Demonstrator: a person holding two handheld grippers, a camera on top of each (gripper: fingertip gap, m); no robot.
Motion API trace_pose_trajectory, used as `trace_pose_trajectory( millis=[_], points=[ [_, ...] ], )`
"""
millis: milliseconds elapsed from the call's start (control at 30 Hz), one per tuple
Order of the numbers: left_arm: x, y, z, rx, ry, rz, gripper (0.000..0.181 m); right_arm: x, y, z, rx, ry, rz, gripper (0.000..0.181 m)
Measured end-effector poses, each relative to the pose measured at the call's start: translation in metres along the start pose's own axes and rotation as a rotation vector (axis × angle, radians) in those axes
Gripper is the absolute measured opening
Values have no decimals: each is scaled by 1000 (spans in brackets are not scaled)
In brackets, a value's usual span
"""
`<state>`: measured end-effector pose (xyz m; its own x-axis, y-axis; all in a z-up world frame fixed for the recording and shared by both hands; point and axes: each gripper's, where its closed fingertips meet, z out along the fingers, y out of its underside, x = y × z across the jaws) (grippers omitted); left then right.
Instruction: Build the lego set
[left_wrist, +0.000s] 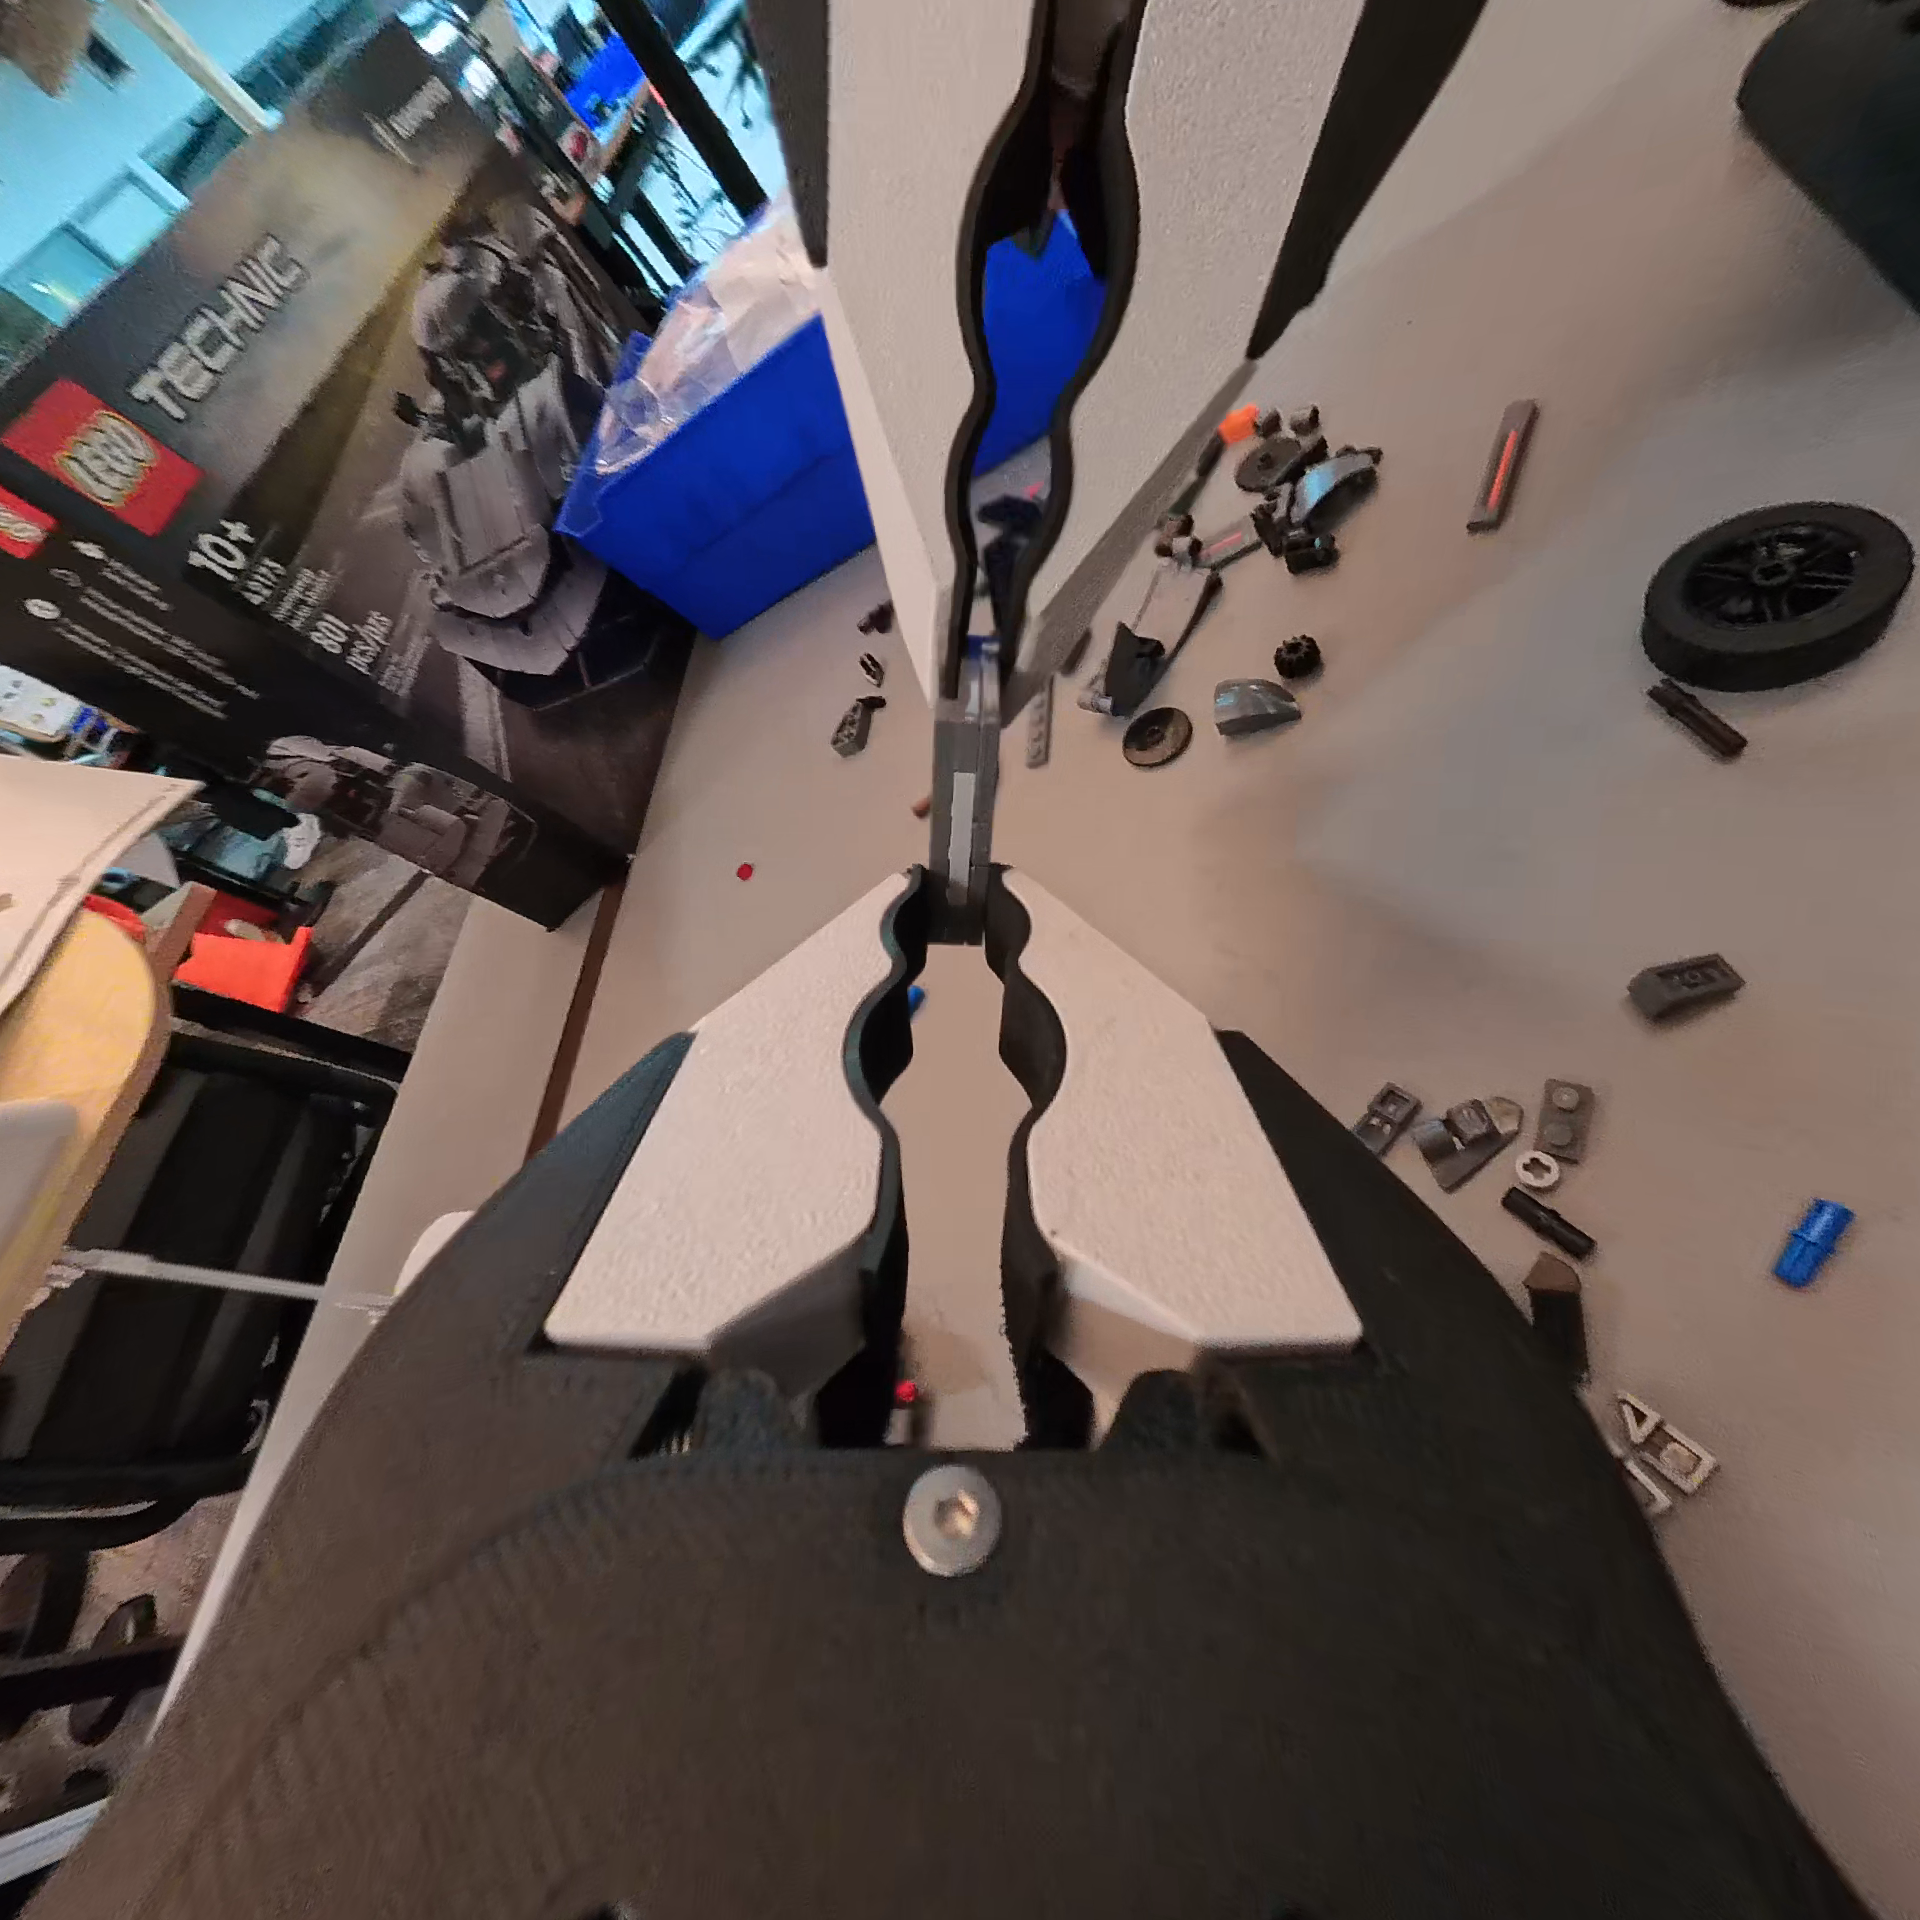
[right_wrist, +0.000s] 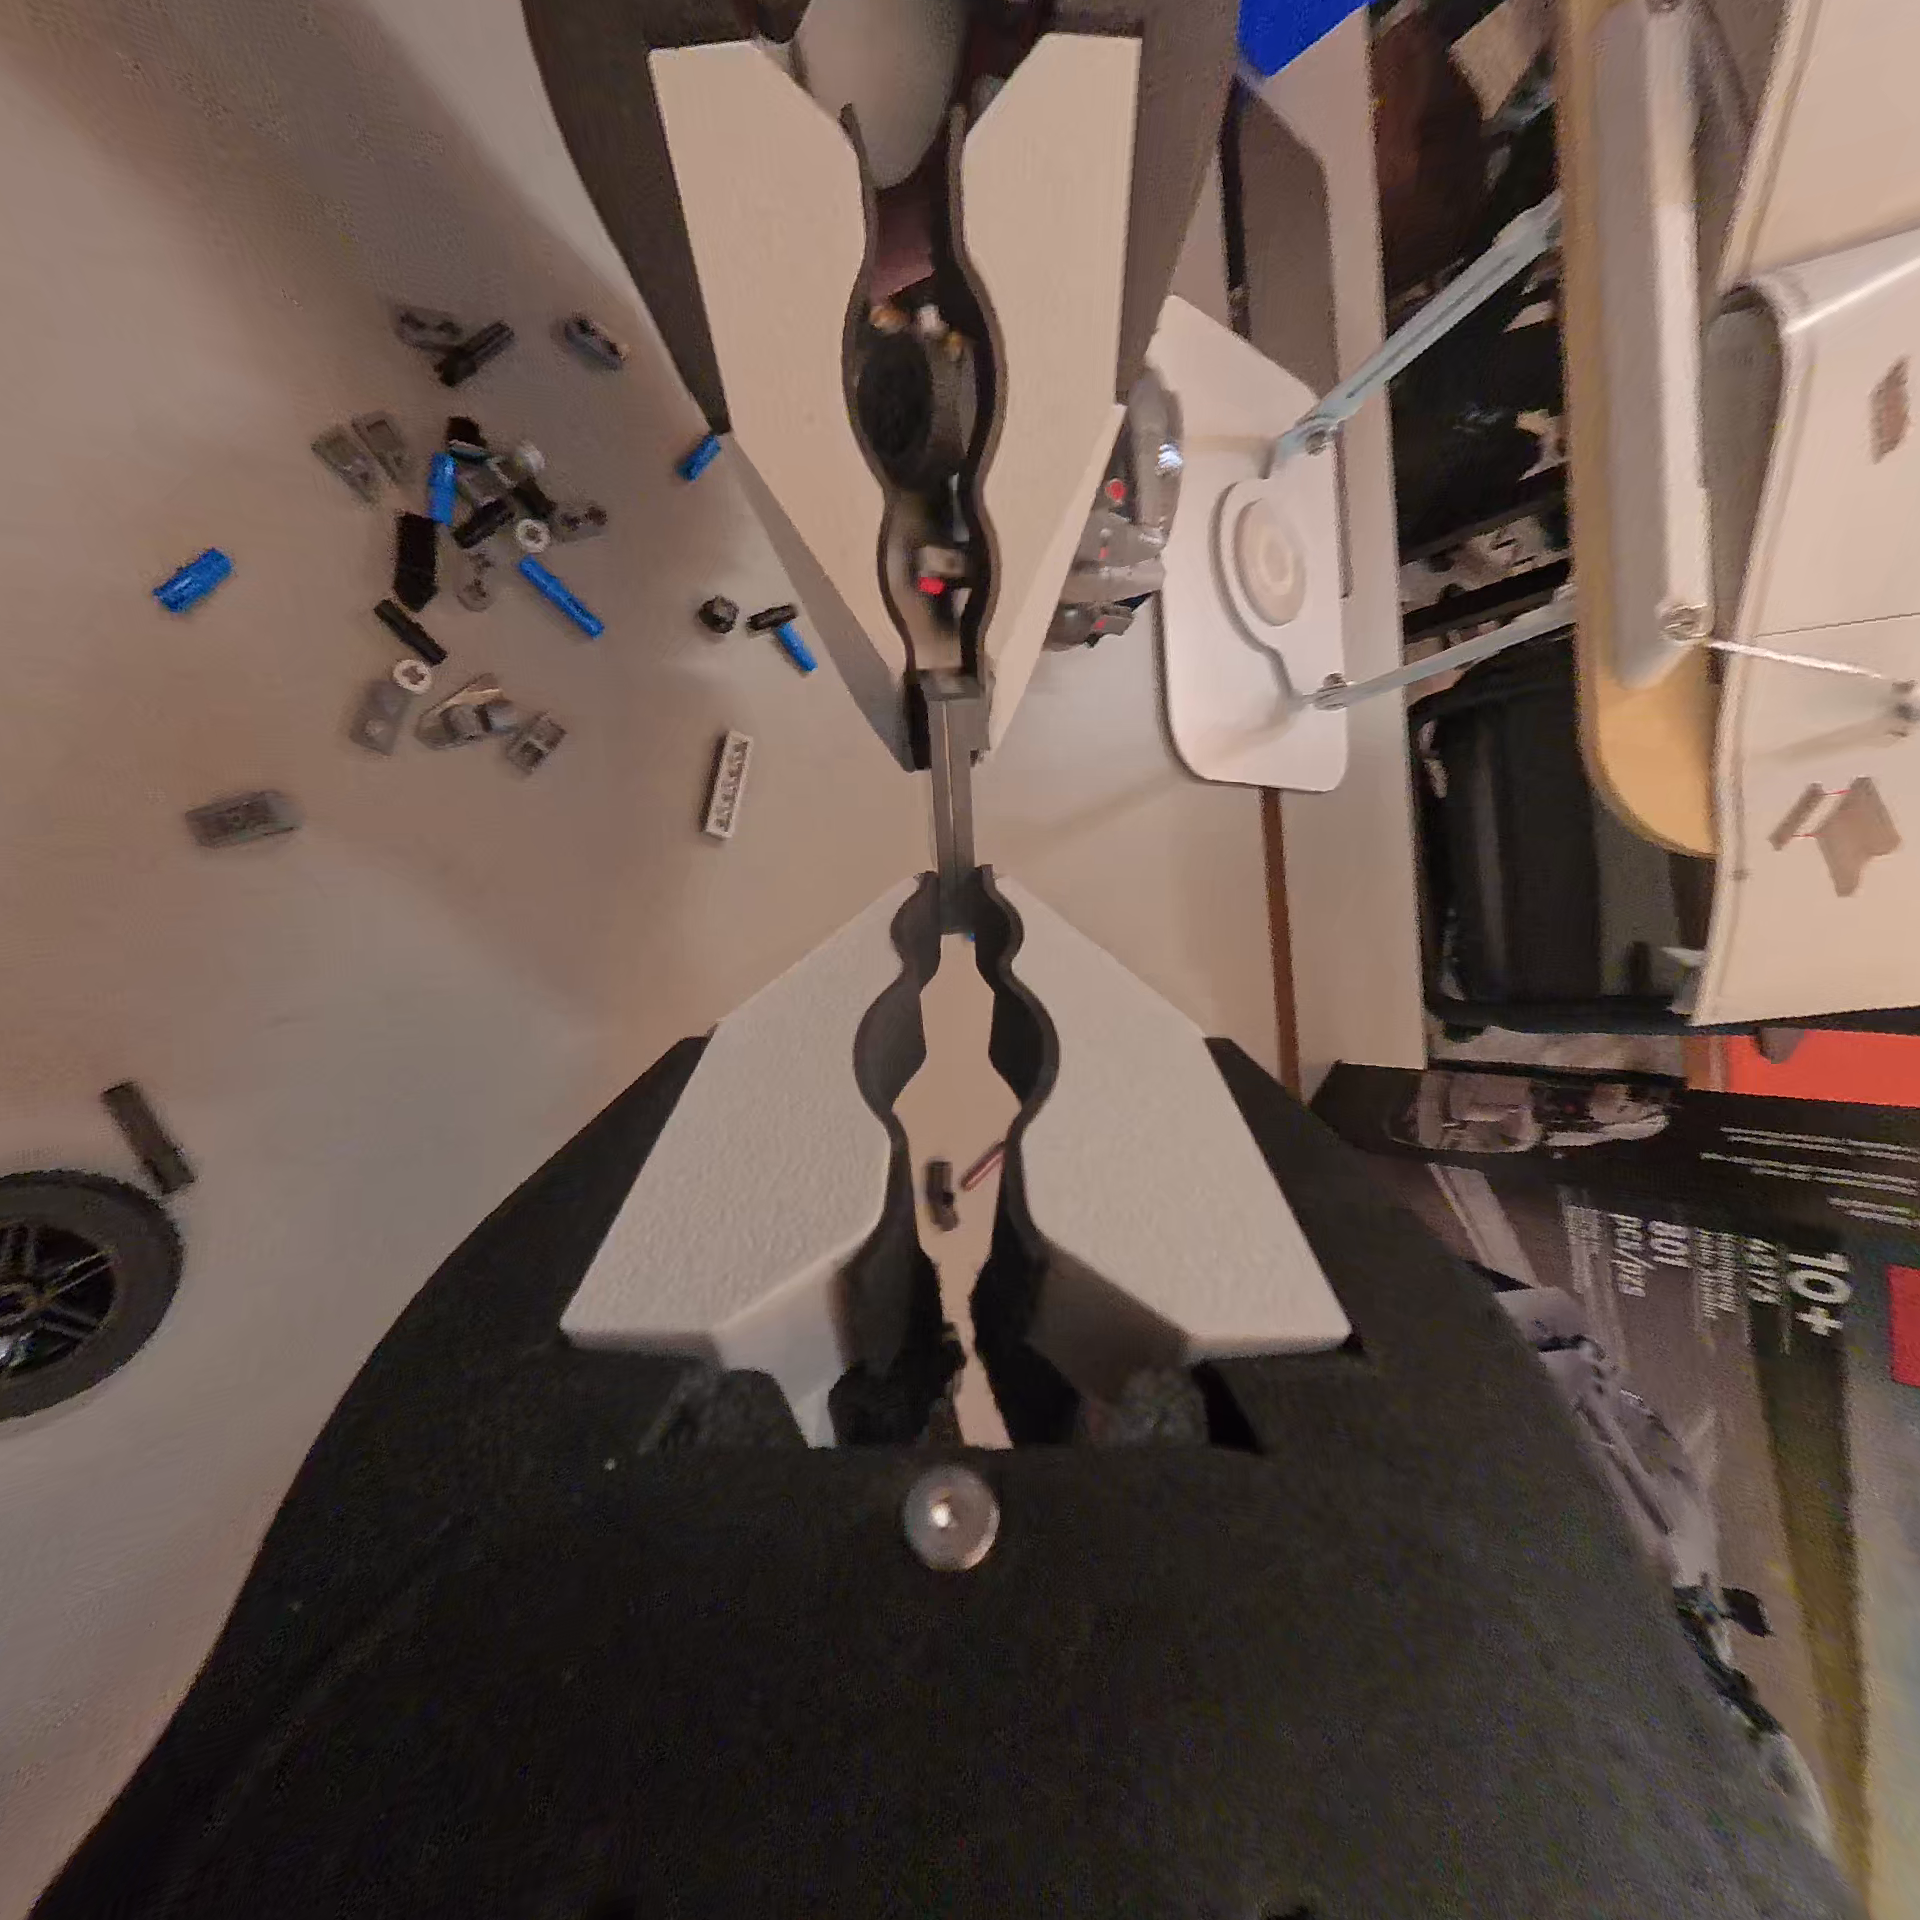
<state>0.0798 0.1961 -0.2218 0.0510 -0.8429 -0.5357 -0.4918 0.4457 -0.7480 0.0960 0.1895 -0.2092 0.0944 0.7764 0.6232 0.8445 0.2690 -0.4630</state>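
Wheel (left_wrist: 1777, 595) right of loose pieces (left_wrist: 1278, 499)

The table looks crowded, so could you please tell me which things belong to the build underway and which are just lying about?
In the job:
- grey lego piece, gripped at both ends
- left claw
- right claw
- loose lego parts
- wheel

Lying about:
- set box
- blue bin
- white lamp base

Left gripper (left_wrist: 958, 906): matte black printed body, two white wedge-shaped fingers (left_wrist: 758, 1132) lined with wavy black pads, one silver hex screw (left_wrist: 952, 1520) at centre. Right gripper (right_wrist: 954, 902): same build, black textured body, white fingers, silver screw (right_wrist: 950, 1515)
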Motion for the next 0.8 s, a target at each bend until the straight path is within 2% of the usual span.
trace_pose_trajectory(
  millis=[67,200,267,367,500,633,800],
  points=[
    [-4,-4,-3,17,-15,-3,7,7,-4,-3,30,34,-1,5],
    [-6,-4,-4,12,-46,28,7,13,1,-5,-11,58,-33,15],
    [-6,-7,-4,21,-47,36,7,10,1,-4,-13,47,-45,14],
    [-4,-8,-4,18,-46,49,7,5,-2,-4,5,38,-64,4],
    [-4,-8,-4,42,-16,-11,7,9,-2,-5,42,7,47,7],
    [-7,-18,-11,135,21,-109,7,13,1,-3,51,-24,143,21],
    [-11,-40,-27,334,130,-297,7,1,-18,-6,176,-139,241,17]
  ],
)
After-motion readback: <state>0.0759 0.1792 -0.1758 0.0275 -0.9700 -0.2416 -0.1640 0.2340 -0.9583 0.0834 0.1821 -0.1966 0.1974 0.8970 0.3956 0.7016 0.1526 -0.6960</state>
